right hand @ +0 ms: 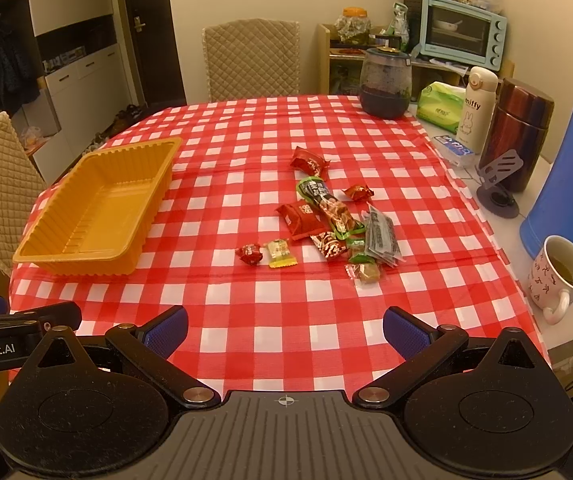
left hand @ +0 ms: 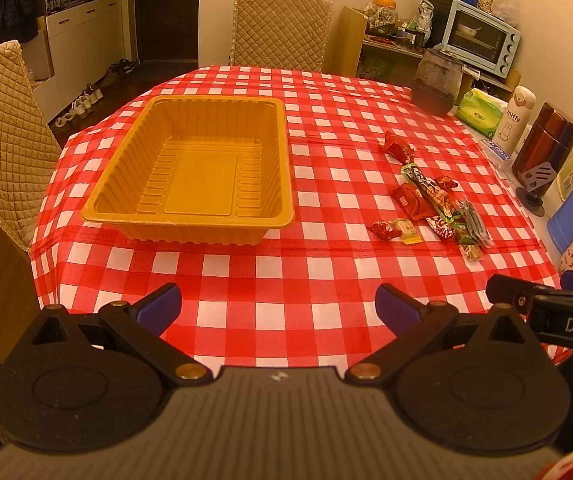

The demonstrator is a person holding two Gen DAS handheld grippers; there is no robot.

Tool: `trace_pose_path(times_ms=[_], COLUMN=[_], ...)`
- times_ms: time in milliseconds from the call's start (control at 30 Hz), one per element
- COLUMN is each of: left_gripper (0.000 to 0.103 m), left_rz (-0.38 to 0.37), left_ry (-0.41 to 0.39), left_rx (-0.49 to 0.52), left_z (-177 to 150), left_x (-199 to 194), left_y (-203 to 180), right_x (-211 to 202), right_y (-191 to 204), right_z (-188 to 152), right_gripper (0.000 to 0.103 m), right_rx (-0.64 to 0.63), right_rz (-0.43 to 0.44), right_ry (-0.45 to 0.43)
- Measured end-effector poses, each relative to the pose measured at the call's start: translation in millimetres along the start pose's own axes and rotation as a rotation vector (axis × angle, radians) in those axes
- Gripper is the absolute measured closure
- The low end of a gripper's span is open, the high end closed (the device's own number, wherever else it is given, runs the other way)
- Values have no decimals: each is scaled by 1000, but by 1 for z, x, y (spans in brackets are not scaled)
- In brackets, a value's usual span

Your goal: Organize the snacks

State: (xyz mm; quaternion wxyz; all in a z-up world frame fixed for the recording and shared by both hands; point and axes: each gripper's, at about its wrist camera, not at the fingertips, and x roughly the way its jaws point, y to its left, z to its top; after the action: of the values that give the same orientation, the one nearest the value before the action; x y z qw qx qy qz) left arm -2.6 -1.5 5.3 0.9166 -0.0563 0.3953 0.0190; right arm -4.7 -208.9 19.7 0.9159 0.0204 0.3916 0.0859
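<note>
On my left sits a rectangular ribbed orange plastic tray [right hand: 86,216], upright, nothing in it. Well apart from it, at mid-frame in my right view, lies a loose cluster of wrapped snacks [right hand: 326,216]: red candies, a long green-and-black stick pack [right hand: 328,204], a yellow-edged sweet [right hand: 280,254], grey sachets [right hand: 380,234], some overlapping.

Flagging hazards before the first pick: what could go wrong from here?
1. The snacks lie overlapping, so the open right gripper may grab two wrappers or drag neighbours along.
2. The full mug stands beside the pile at the table's edge; a wide swing could tip it.
3. The light yellow tray may slide when wrappers drop in.
</note>
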Motion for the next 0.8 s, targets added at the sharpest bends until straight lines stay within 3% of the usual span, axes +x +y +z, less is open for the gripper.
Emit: trace_pose_path(times_ms=[800], left_gripper=[0], left_rz=[0], left_ry=[-1], left_rx=[2], left_z=[0], left_x=[0], left_y=[-1], right_x=[0], right_y=[-2], right_z=[2], right_gripper=[0], right_rx=[3], right_rz=[-4], right_ry=[-3])
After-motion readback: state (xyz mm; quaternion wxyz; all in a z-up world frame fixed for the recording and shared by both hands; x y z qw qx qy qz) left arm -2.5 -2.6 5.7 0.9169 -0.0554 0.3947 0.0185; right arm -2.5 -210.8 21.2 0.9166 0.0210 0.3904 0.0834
